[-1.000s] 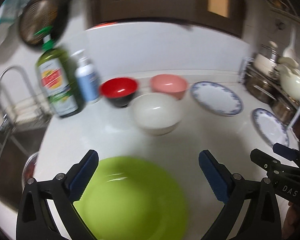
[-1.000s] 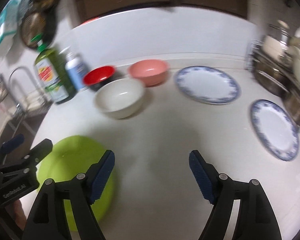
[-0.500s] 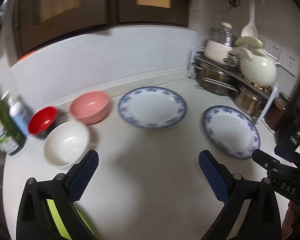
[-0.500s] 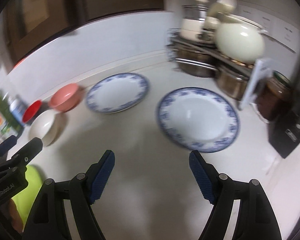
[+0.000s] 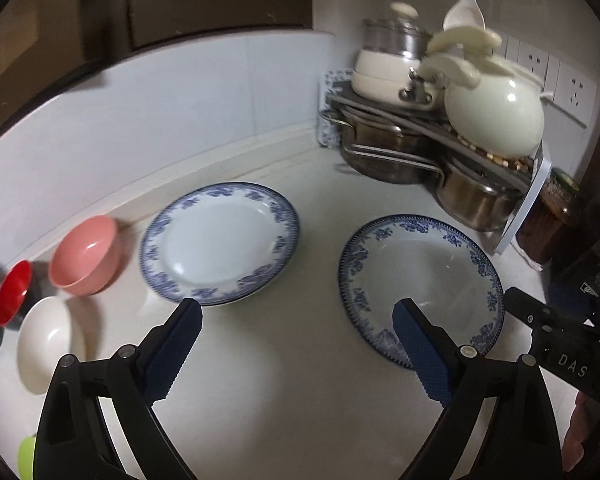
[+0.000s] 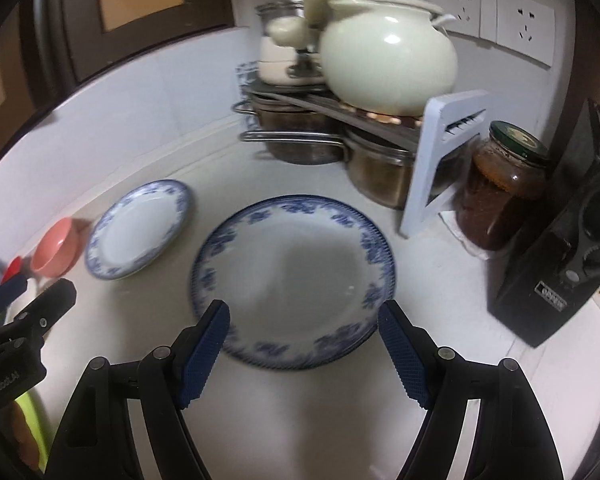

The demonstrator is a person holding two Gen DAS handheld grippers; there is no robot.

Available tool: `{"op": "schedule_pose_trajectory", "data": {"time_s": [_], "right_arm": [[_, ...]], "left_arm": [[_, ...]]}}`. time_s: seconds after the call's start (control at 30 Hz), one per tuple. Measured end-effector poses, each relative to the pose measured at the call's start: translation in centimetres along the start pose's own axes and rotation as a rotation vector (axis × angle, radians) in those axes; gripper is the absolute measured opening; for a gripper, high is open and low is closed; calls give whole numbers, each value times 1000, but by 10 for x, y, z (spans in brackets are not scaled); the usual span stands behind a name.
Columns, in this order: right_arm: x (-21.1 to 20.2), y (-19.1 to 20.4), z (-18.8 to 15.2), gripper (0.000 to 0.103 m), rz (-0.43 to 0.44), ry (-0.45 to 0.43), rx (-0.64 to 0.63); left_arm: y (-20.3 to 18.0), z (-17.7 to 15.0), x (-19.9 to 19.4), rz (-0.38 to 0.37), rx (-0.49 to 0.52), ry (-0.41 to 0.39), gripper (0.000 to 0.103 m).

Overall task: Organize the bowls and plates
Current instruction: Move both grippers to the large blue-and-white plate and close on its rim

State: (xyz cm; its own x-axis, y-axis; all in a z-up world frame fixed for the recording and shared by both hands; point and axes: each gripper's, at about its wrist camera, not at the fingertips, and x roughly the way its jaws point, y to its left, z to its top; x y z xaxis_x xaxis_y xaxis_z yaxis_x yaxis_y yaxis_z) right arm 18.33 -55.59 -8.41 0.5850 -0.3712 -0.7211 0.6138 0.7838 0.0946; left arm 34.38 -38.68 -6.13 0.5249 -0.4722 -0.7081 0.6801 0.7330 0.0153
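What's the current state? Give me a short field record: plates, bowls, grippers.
plates: two blue-rimmed, apart on the counter; near plate, far plate
bowls: pink bowl, white bowl, red bowl, clustered left
left gripper: open, empty
right gripper: open, empty, facing near plate
stacked: nothing yet

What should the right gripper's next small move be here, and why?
Probably ease the right gripper forward and down onto the near rim of the blue-rimmed plate beside the pot rack. Its jaws stand open and empty, framing that plate, which lies flat on the counter, apart from the other plate.
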Motion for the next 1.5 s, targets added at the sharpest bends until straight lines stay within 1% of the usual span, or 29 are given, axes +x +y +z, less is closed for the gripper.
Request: {"op": "schedule_pose_trajectory", "data": {"time_s": [0.17, 0.3, 0.37, 0.5, 0.67, 0.73, 0.8, 0.87, 0.93, 0.97, 1.1, 1.2, 1.27, 1.33, 1.4, 1.5], "right_arm": [[26, -21, 8, 77, -29, 18, 17], [45, -34, 9, 77, -48, 35, 32], [57, -39, 9, 77, -52, 52, 44], [78, -47, 10, 77, -68, 75, 50], [101, -55, 11, 76, -73, 107, 59], [107, -58, 11, 75, -66, 117, 69], [113, -60, 11, 73, -62, 126, 80], [117, -61, 11, 73, -63, 131, 85], [121, -62, 11, 69, -59, 138, 90], [122, -62, 12, 67, -59, 142, 88], [126, -61, 13, 65, -55, 148, 83], [128, -60, 15, 62, -56, 148, 78], [128, -60, 16, 58, -59, 147, 73], [131, -57, 18, 55, -63, 148, 62], [132, -56, 19, 51, -66, 149, 46], [133, -53, 21, 45, -59, 152, 22]], "left_arm": [[-16, 6, 31, -25, 33, 45, 97], [-26, 6, 59, -41, 46, 95, 91], [-30, 6, 72, -44, 46, 118, 90], [-37, 6, 98, -50, 55, 165, 85], [-44, 6, 118, -56, 58, 193, 82], [-44, 6, 124, -65, 52, 205, 77], [-45, 5, 130, -69, 49, 216, 76], [-45, 5, 134, -73, 43, 224, 72], [-45, 5, 138, -84, 38, 235, 67], [-45, 5, 139, -88, 38, 239, 67], [-46, 4, 145, -103, 31, 257, 60], [-47, 6, 148, -102, 30, 252, 58], [-48, 7, 150, -103, 31, 250, 55], [-48, 8, 150, -110, 38, 248, 47], [-49, 10, 152, -114, 44, 248, 43], [-50, 12, 154, -105, 51, 242, 41]]}}
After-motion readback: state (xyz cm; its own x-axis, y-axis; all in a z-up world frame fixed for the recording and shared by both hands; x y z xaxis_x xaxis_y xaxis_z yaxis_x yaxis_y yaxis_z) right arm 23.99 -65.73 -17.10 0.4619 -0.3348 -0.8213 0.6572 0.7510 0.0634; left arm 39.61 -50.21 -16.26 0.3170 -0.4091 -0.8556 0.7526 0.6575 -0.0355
